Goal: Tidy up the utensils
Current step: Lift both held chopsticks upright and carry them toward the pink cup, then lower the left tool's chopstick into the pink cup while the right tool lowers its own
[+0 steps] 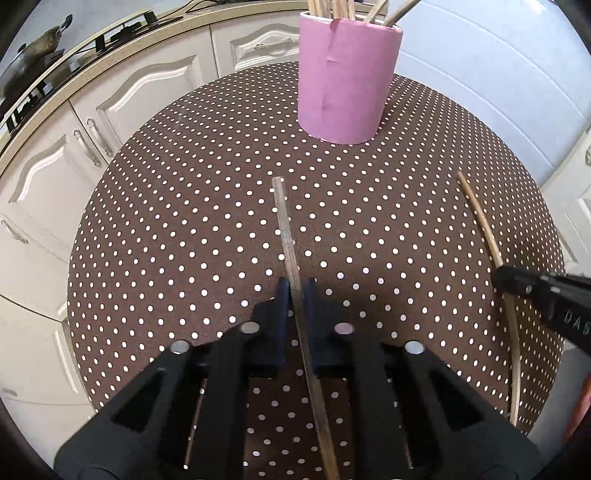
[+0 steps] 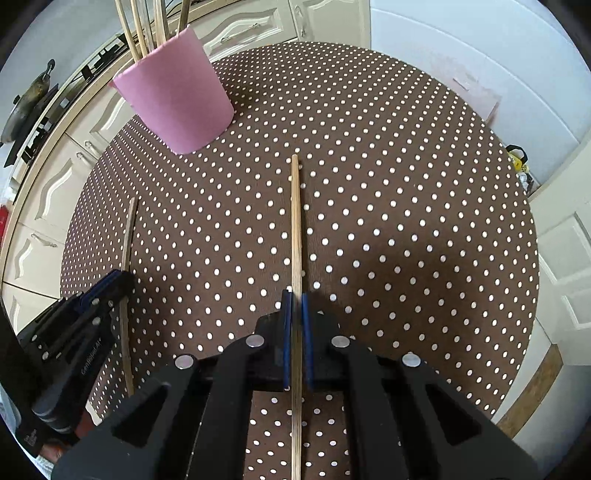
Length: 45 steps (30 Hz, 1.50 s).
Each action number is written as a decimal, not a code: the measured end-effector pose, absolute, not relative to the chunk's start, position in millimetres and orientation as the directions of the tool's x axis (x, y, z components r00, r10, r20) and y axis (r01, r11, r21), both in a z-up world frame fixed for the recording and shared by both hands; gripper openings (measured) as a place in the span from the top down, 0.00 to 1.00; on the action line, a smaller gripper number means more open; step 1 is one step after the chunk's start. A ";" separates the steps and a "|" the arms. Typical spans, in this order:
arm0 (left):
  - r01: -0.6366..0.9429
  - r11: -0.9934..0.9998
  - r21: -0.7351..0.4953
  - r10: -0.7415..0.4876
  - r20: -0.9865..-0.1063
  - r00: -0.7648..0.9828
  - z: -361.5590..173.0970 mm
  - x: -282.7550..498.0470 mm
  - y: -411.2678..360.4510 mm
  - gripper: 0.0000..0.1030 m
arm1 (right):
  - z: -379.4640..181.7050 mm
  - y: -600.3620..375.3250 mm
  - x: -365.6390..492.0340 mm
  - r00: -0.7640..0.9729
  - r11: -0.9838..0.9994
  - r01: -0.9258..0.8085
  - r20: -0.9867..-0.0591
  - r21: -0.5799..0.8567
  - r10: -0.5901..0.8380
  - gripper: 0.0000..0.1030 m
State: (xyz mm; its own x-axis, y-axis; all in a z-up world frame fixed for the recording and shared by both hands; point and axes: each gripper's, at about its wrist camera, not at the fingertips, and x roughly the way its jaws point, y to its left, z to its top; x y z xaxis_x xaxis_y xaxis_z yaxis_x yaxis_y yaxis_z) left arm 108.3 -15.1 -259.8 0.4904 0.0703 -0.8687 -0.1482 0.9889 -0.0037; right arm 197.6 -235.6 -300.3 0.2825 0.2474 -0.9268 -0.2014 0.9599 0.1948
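Dotted brown tablecloth (image 1: 184, 229), pink holder (image 1: 345, 81), kitchen cabinets (image 1: 147, 85)

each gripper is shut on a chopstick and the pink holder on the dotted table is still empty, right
Not quite: the pink holder is not empty. The left wrist view shows several wooden sticks standing in it. The rest holds: the left gripper and right gripper are each shut on a chopstick.
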 end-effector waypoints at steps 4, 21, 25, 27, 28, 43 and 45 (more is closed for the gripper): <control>-0.136 0.991 -0.011 0.058 -0.865 0.499 -254.3 100.1 -20.8 0.94 | -299.2 -234.5 194.3 0.291 0.957 -0.201 -0.920 0.209 0.262 0.95; -0.014 1.000 -0.019 -0.006 -0.793 0.609 -171.3 91.9 0.5 0.94 | -206.8 -214.3 178.7 0.482 0.946 -0.176 -0.814 0.274 0.325 0.96; 0.025 0.999 -0.027 -0.037 -0.733 0.679 -134.0 93.8 10.3 0.94 | -174.3 -192.0 179.6 0.543 0.946 -0.201 -0.774 0.256 0.325 0.96; 0.042 0.999 -0.017 -0.042 -0.700 0.712 -114.6 96.5 14.6 0.94 | -156.6 -182.3 179.4 0.580 0.947 -0.217 -0.749 0.236 0.319 0.96; 0.051 0.999 -0.014 -0.047 -0.683 0.729 -105.1 98.1 17.0 0.94 | -147.7 -179.3 179.2 0.598 0.948 -0.219 -0.736 0.229 0.316 0.96; 0.057 0.996 -0.071 -0.084 -0.466 0.881 -6.8 145.0 43.3 0.94 | -63.7 -161.2 212.7 0.761 0.945 -0.255 -0.560 0.206 0.327 0.96; 0.051 0.996 -0.072 -0.078 -0.444 0.893 0.1 149.0 42.9 0.94 | -56.2 -162.1 219.5 0.774 0.946 -0.254 -0.544 0.202 0.324 0.96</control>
